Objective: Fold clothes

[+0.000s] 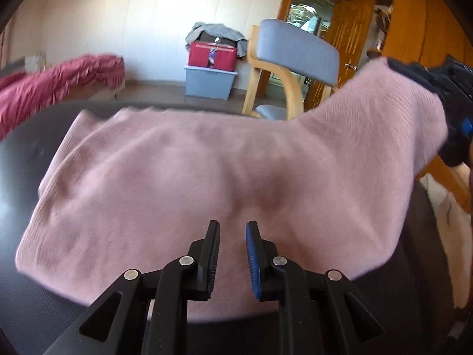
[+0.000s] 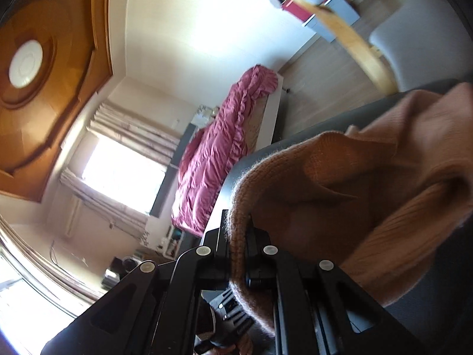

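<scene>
A home bedroom: a bed (image 2: 218, 159) under a crumpled red quilt, a curtained window (image 2: 118, 171), a wooden door (image 1: 351, 38), a cushioned chair (image 1: 292, 59).

gripper: right gripper (image 2: 236, 230) is seen clamped on a ribbed edge, jaws pretty much closed on it
sweater: pink sweater (image 2: 340, 195) is bunched up, lifted off the dark table (image 2: 325, 124)
background: bed with a red quilt (image 2: 215, 153), bright window (image 2: 121, 174), wooden chair (image 2: 363, 47) can be made out, all tilted

Sweaters: I count one pink sweater (image 1: 189, 177)
Grippers: I see two, left gripper (image 1: 232, 254), right gripper (image 2: 236, 236)
Chairs: one chair (image 1: 295, 50)
</scene>
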Tool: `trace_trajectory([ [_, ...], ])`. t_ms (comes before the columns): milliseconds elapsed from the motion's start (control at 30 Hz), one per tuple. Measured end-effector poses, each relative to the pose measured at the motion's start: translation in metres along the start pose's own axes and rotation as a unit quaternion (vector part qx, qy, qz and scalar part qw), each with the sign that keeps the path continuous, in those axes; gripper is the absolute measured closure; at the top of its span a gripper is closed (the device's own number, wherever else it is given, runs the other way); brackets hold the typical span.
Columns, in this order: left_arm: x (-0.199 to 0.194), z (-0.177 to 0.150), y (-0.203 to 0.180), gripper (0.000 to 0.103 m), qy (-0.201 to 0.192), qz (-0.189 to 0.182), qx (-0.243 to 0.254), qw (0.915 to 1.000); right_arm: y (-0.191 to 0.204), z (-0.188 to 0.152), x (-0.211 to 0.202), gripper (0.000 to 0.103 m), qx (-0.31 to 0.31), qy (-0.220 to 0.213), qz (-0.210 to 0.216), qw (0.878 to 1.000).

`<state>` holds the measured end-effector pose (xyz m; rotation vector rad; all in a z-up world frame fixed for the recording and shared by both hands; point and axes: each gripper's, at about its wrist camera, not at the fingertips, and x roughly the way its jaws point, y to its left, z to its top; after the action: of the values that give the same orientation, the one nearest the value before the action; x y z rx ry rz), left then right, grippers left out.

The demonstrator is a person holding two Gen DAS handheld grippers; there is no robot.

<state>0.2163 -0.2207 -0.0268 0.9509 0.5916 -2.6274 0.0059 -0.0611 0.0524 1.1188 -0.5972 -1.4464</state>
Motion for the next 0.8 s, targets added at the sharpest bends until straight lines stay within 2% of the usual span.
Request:
trace_trajectory([
  [67, -0.002, -0.006, 0.030, 0.083, 0.002, -0.031, -0.064, 0.9974, 0.015, -0.001, 0.025, 0.097, -0.009, 0.017, -0.006, 1.000],
  [167, 0.000, -0.016, 0.068, 0.083, 0.006, -0.094, -0.150, 0.9842, 0.030, -0.007, 0.060, 0.097, -0.027, 0.043, -0.024, 0.998],
  [200, 0.000, -0.019, 0.075, 0.083, 0.004, -0.112, -0.168, 0.9793, 0.032, -0.009, 0.069, 0.097, -0.032, 0.049, -0.033, 0.998],
  [233, 0.000, -0.019, 0.076, 0.083, 0.004, -0.117, -0.170, 0.9785, 0.035, -0.012, 0.078, 0.097, -0.038, 0.056, -0.042, 0.997],
  [333, 0.000, -0.020, 0.072, 0.082, 0.003, -0.114, -0.159, 0.9807, 0.017, -0.010, 0.079, 0.097, -0.017, 0.057, -0.052, 0.997],
  [433, 0.000, -0.018, 0.066, 0.081, 0.009, -0.105, -0.145, 0.9839, 0.005, -0.008, 0.049, 0.097, -0.008, 0.034, -0.063, 0.997],
  [567, -0.002, -0.008, 0.048, 0.081, 0.019, -0.063, -0.107, 0.9921, -0.003, -0.007, -0.014, 0.097, -0.030, -0.004, -0.101, 0.994],
  [700, 0.003, 0.003, 0.015, 0.081, 0.038, -0.059, -0.064, 0.9955, -0.028, -0.014, -0.071, 0.097, -0.035, -0.024, -0.153, 0.987],
  [800, 0.014, 0.009, -0.007, 0.081, 0.053, -0.052, -0.044, 0.9962, -0.063, -0.024, -0.102, 0.097, -0.011, -0.032, -0.180, 0.983],
])
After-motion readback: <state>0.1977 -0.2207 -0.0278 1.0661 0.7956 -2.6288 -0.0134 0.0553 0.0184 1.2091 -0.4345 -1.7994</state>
